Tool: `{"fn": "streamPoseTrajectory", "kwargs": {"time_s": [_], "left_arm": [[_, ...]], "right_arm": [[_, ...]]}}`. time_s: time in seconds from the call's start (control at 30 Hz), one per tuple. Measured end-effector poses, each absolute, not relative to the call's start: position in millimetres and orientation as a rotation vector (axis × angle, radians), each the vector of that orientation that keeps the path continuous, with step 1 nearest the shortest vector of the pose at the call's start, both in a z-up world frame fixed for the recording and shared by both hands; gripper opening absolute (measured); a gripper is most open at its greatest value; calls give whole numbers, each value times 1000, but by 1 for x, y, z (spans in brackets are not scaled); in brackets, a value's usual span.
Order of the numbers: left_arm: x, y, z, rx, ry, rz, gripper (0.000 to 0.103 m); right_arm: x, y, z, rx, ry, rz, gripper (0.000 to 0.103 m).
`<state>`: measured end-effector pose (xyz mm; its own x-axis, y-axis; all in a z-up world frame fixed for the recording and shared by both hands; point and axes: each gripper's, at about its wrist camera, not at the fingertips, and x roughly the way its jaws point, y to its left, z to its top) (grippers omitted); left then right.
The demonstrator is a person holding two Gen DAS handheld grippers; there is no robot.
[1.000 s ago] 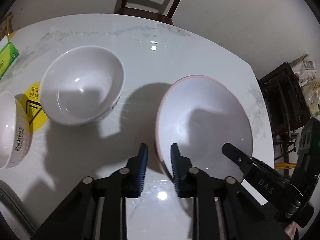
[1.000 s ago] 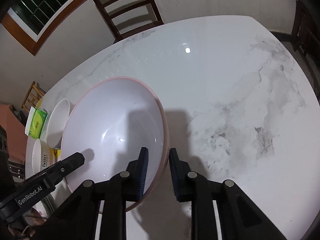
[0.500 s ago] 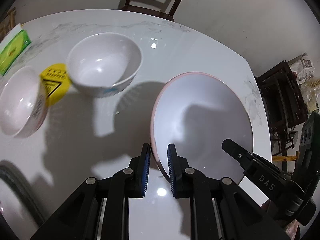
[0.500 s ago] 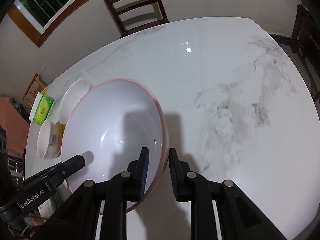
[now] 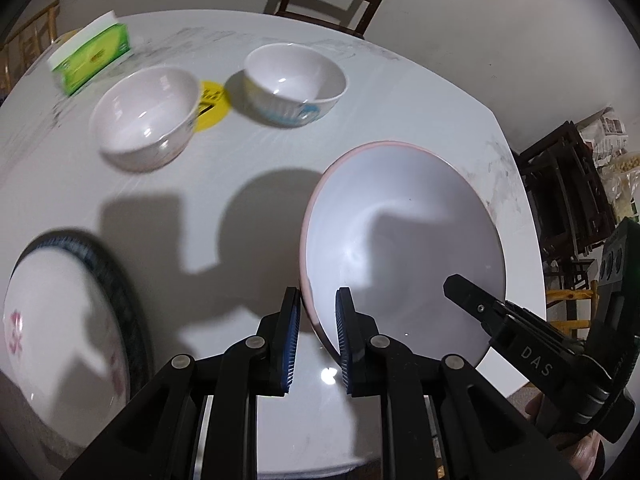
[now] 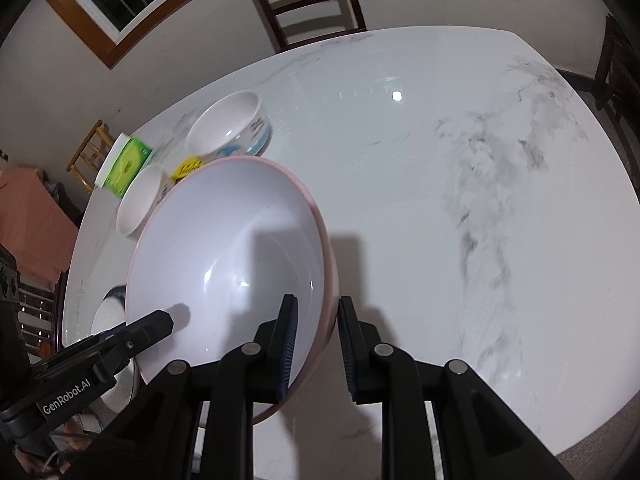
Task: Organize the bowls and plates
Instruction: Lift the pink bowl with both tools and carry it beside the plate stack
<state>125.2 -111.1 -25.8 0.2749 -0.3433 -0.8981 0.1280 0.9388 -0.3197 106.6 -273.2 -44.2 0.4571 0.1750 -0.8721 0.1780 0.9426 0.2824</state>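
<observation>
Bowl (image 5: 404, 240), wide, smooth and white inside with a pale pink rim and outer wall, is carried tilted above a white marble-look tabletop (image 6: 440, 160), held at opposite edges by two hand-held grippers. Left gripper (image 5: 317, 320) has its jaws clenched on the bowl's left rim, ribbed blue pads pressing inside and out; right gripper (image 6: 316, 332) grasps the opposite rim the same way. Each tool is black, with bolted link arms. In the left view, the right tool carries the letters "DAS"; in the right view, the left tool reads "GenRobot.AI".

Two small bowls stand upright on the tabletop beyond. One (image 5: 146, 118) is glossy white with blurred lettering on its side that cannot be read; the other (image 5: 294, 84) shows a blue pattern on its outer wall. Between them lies a round yellow sticker (image 5: 210, 106) with black marks. A green and white box (image 5: 92, 58) sits near the far left edge. A plate (image 5: 60, 320) with a dark patterned rim and pink markings lies at lower left, blurred. A dark wooden chair (image 6: 308, 4) stands behind the tabletop, and grey veining streaks the surface at right.
</observation>
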Motion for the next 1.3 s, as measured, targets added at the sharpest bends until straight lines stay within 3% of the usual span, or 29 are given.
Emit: {"fn": "streamPoseTrajectory", "kwargs": {"time_s": [0.4, 1.3], "left_arm": [[89, -69, -41, -220, 1277, -299, 15], [76, -67, -59, -200, 1279, -300, 14]], "right_arm": [[80, -234, -60, 355, 1132, 20, 22], [71, -224, -81, 366, 1152, 17, 24]]}}
